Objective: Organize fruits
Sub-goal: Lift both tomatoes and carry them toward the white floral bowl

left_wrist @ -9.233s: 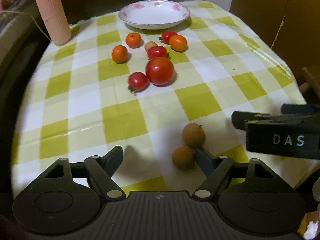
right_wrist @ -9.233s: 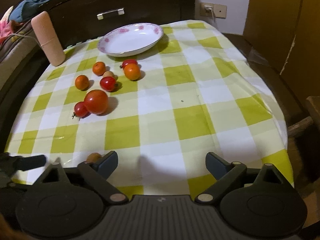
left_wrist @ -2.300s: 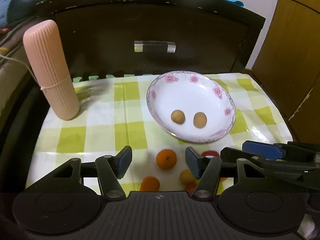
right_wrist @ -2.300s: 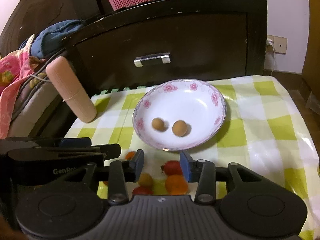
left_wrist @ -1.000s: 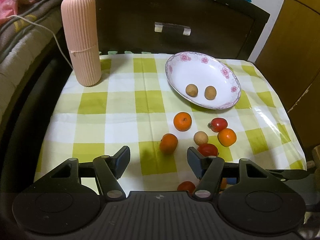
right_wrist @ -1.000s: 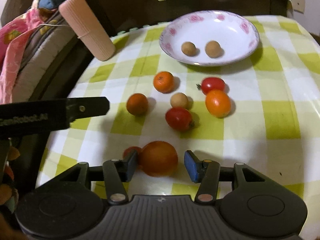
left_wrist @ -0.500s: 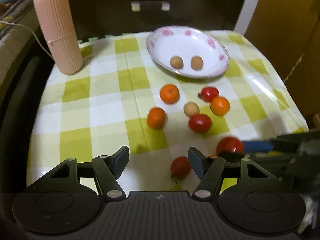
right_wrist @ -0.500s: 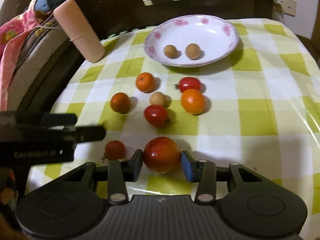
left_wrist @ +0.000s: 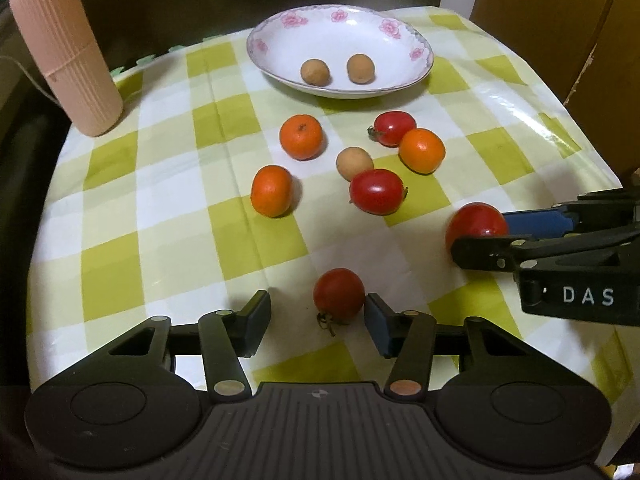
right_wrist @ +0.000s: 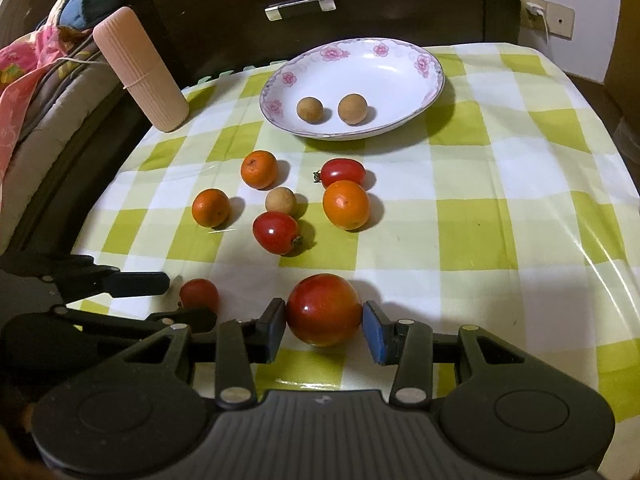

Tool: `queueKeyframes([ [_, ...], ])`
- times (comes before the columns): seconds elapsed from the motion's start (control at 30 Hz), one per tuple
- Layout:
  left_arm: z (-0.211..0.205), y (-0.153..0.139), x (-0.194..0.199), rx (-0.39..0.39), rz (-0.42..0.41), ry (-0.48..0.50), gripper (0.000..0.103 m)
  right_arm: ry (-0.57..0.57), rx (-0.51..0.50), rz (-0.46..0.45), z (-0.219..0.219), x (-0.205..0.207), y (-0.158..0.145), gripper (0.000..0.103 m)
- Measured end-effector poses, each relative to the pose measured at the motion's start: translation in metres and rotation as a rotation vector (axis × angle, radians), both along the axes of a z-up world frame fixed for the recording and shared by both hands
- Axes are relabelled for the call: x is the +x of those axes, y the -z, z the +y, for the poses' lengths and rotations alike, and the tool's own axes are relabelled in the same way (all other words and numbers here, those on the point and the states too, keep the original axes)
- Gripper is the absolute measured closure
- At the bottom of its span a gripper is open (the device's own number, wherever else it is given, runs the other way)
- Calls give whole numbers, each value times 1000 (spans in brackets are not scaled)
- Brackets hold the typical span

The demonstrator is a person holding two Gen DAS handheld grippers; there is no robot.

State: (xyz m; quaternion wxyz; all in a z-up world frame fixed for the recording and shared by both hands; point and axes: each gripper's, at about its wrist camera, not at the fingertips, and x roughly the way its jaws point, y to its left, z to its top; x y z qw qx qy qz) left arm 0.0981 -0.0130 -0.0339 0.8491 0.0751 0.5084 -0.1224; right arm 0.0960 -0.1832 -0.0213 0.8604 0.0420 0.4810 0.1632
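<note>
Two brown longans (right_wrist: 332, 109) lie in the flowered plate (right_wrist: 430, 84) at the far side of the checked counter (right_wrist: 500, 220). Between the right claw's (right_wrist: 323, 322) spread jaws sits the large tomato (right_wrist: 323, 309), touching the left pad, a sliver clear of the right one. The left claw (left_wrist: 316, 318) is spread around a small tomato (left_wrist: 338, 294), its right pad just beside it. Three oranges (left_wrist: 301, 137), two more tomatoes and a loose longan (left_wrist: 354, 163) lie mid-cloth, near the plate
</note>
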Motion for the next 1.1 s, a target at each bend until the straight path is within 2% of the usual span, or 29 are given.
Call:
queueKeyframes([
  [0.23, -6, 2, -4, 13, -15, 28, 40, 12, -14, 14, -3, 1, 8, 61],
  [0.5, -7, 3, -5, 7, -19, 39, 39, 21, 18, -1, -6, 5, 7, 55],
  [0.63, -9, 3, -6, 19, -30, 40, 41, 12, 9, -6, -3, 6, 9, 55],
  [0.8, -10, 2, -7, 9, -32, 47, 62, 2, -14, -13, 0, 6, 10, 58],
  [0.9, -11, 2, -9, 14, -33, 49, 66, 3, -7, -22, 0, 6, 9, 62],
  [1.1, -7, 0, -2, -18, -23, 17, 69, 4, -19, -19, 2, 7, 8, 62],
])
